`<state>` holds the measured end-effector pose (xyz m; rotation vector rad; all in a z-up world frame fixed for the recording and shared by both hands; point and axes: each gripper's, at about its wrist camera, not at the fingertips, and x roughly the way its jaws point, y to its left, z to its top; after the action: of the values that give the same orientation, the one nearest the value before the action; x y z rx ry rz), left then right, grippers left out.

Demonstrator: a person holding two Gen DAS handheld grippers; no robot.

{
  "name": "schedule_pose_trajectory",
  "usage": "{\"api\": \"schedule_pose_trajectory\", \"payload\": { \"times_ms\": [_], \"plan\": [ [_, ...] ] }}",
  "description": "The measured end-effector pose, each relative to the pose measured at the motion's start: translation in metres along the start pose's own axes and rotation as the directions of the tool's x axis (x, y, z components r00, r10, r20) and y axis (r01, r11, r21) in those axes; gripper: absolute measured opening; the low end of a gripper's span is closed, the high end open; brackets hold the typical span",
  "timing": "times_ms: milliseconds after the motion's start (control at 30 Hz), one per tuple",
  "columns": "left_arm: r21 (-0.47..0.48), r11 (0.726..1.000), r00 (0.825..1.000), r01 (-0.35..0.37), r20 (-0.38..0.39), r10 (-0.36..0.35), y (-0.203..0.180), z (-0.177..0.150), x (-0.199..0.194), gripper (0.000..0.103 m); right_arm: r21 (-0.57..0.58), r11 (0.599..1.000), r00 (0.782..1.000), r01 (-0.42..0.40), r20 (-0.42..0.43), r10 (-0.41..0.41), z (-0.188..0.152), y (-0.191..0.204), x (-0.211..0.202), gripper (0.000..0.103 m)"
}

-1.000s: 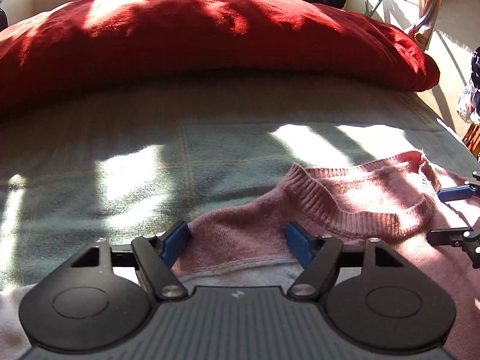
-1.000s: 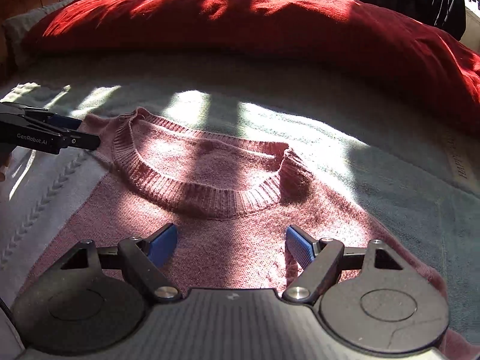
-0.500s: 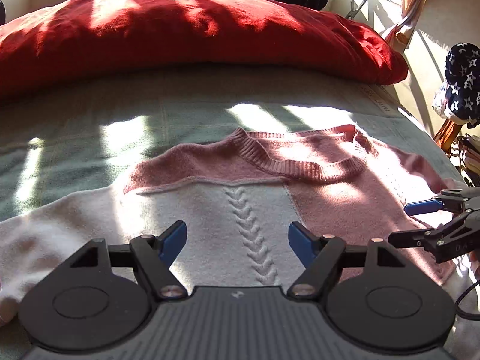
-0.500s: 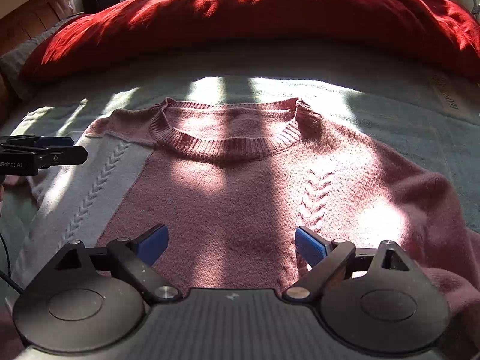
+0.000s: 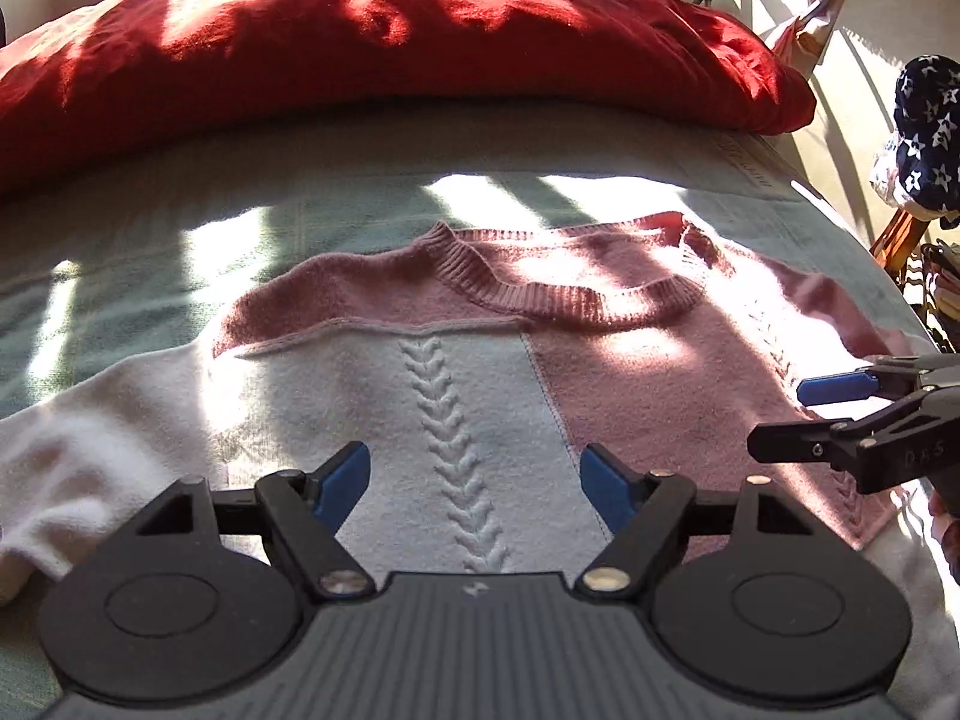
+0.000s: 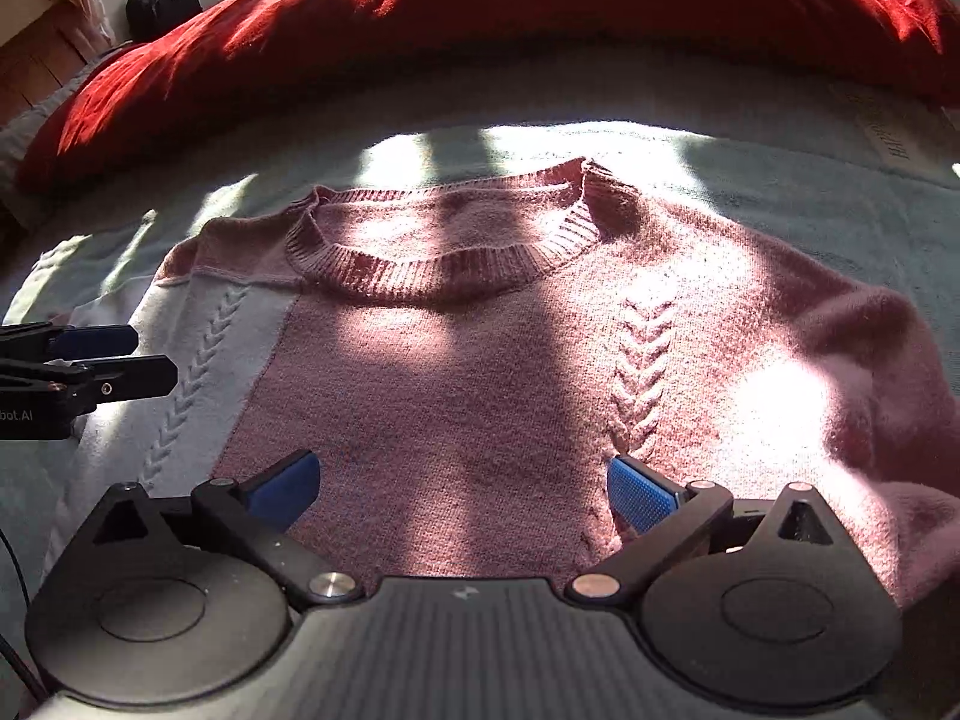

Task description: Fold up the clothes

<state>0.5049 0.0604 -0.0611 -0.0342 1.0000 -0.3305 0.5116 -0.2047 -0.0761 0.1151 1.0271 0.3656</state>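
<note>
A pink and white knit sweater (image 5: 540, 360) (image 6: 468, 372) lies flat, front up, on a pale green blanket (image 5: 150, 228), collar toward the red pillow. My left gripper (image 5: 474, 480) is open over the white panel with the braided cable stitch. My right gripper (image 6: 462, 486) is open over the pink chest panel. Each gripper shows at the edge of the other's view: the right one (image 5: 828, 414) and the left one (image 6: 120, 360). Neither holds any cloth.
A long red pillow (image 5: 360, 48) (image 6: 480, 24) runs across the head of the bed. A dark star-patterned cloth (image 5: 924, 132) hangs past the bed's right edge. A black bag (image 6: 162, 6) sits on the floor at far left.
Both grippers have pulled back from the collar toward the sweater's lower body, so more of the sweater shows. Both stayed open.
</note>
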Motion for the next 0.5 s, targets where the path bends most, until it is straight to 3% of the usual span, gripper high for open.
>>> {"api": "schedule_pose_trajectory", "payload": {
  "times_ms": [200,400,500],
  "plan": [
    [0.014,1.0,0.997,-0.012,-0.07,0.013,-0.016,-0.048,0.001,0.081,-0.007,0.999,0.999,-0.05,-0.015,0.05,-0.034,-0.002,-0.021,0.1],
    [-0.02,1.0,0.998,-0.019,-0.067,0.018,-0.026,-0.046,-0.014,0.083,-0.036,0.999,0.999,-0.029,-0.039,0.027,-0.064,-0.011,-0.046,0.1],
    [0.028,1.0,0.997,-0.008,-0.074,0.01,-0.041,-0.056,-0.023,0.083,-0.046,0.998,0.997,-0.052,-0.061,0.049,-0.079,-0.008,-0.056,0.101]
  ]
}}
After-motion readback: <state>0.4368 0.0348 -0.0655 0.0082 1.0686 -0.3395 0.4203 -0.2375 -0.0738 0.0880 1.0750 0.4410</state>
